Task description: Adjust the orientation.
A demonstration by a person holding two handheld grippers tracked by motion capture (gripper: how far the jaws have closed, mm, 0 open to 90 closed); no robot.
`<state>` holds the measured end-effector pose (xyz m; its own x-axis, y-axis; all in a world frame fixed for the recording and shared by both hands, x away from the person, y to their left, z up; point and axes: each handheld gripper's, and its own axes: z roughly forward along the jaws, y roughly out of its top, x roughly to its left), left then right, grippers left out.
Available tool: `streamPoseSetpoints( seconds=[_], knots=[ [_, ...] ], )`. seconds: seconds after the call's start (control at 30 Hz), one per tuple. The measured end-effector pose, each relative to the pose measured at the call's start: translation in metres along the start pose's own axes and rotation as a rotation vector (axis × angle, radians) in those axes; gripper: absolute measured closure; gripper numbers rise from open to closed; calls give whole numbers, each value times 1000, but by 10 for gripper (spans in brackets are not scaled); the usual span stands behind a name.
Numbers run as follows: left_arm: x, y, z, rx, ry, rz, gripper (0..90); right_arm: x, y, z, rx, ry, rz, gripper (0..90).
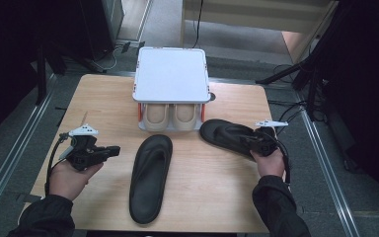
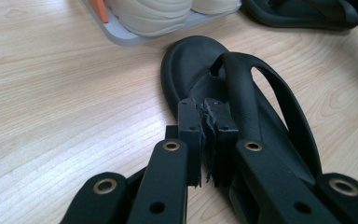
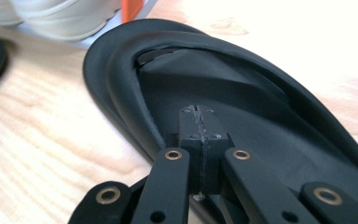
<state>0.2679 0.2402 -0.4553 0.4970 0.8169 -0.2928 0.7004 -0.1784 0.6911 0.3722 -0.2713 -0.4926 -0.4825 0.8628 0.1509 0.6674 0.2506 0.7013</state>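
On the wooden tabletop (image 1: 103, 94) 2 black sandals are laid out. The near sandal (image 1: 150, 177) is placed at the centre, lengthwise, its toe turned towards 12 o'clock. The far sandal (image 1: 227, 134) is seen at about 2 o'clock from it, lying crosswise, well apart from the first.

At 12 o'clock a small shoe rack (image 1: 171, 74) with a white top is set, and a pair of beige shoes (image 1: 170, 117) is kept on its lower level, toes facing the person.

The left gripper (image 1: 112, 151) is held at 9 o'clock of the near sandal, near it but apart from it, and is pointed towards it. In the left gripper view its jaws are seen closed, pad against pad, with nothing between them; the near sandal (image 2: 242, 93) and its strap are seen just beyond the tips.

The right gripper (image 1: 246, 139) is held over the right end of the far sandal. In the right gripper view its jaws are seen pressed fully together with nothing clamped, poised above the footbed of the far sandal (image 3: 242, 107); whether the tips are touching it cannot be told.
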Motion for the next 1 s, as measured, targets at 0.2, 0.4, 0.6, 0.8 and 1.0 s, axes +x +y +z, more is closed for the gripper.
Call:
streamPoseSetpoints(
  seconds=[0.2,0.4,0.6,0.8,1.0],
  knots=[
    [0,3,4,5,-8,10,852,1,-3,-10,-31,8,-15,890],
    [4,5,5,9,-7,-2,793,-1,-5,-26,-80,47,-38,694],
    [3,6,7,4,-5,1,741,2,-12,-20,-32,114,-77,583],
    [4,6,8,5,-3,2,704,6,-15,-7,12,125,-127,579],
    [5,6,8,6,0,1,695,3,-16,4,23,131,-141,621]
  ],
)
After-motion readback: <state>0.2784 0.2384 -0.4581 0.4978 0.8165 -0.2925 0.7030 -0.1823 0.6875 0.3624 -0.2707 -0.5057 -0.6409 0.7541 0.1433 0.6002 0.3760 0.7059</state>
